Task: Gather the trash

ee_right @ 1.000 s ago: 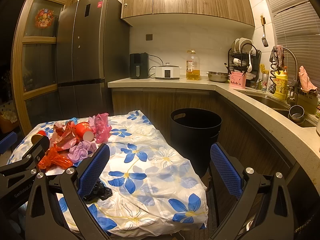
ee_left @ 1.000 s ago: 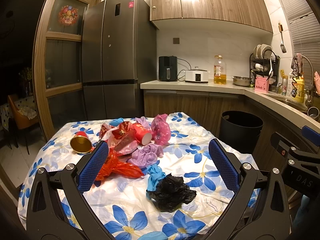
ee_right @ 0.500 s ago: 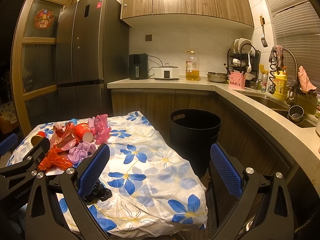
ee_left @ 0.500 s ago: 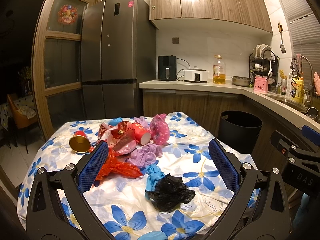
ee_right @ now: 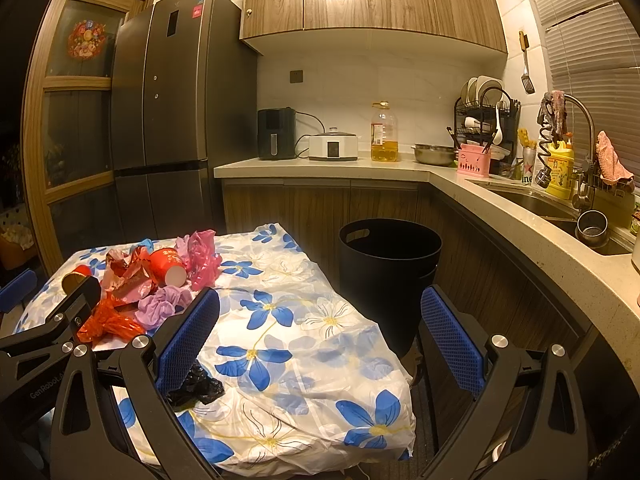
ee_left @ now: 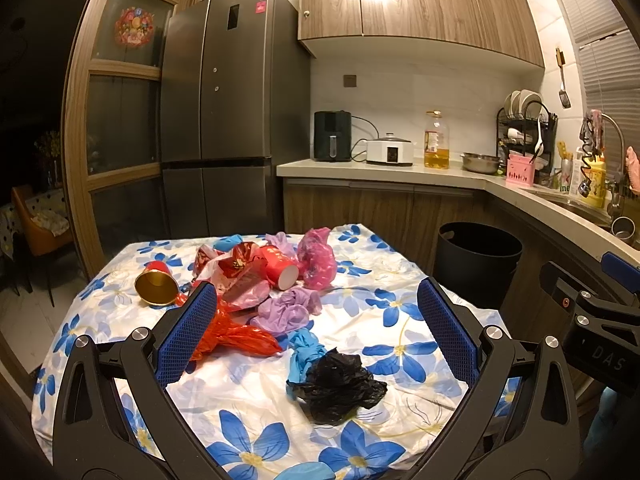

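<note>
Trash lies on the floral-cloth table (ee_left: 400,312): a crumpled black bag (ee_left: 338,388), a blue glove (ee_left: 306,350), a red-orange bag (ee_left: 236,336), a purple glove (ee_left: 286,310), a pink bag (ee_left: 318,258), a red cup (ee_left: 280,268) and a gold-lined cup (ee_left: 156,286). My left gripper (ee_left: 318,336) is open and empty above the near trash. My right gripper (ee_right: 320,338) is open and empty over the table's right side, with the black bag (ee_right: 196,386) by its left finger. A black bin (ee_right: 390,276) stands right of the table.
The kitchen counter (ee_right: 500,204) with sink, dish rack and appliances runs behind and along the right. A tall fridge (ee_left: 232,120) stands behind the table. The bin also shows in the left wrist view (ee_left: 476,264). A chair (ee_left: 36,220) stands far left.
Both views have shifted only slightly. The grippers stay open and the trash has not moved.
</note>
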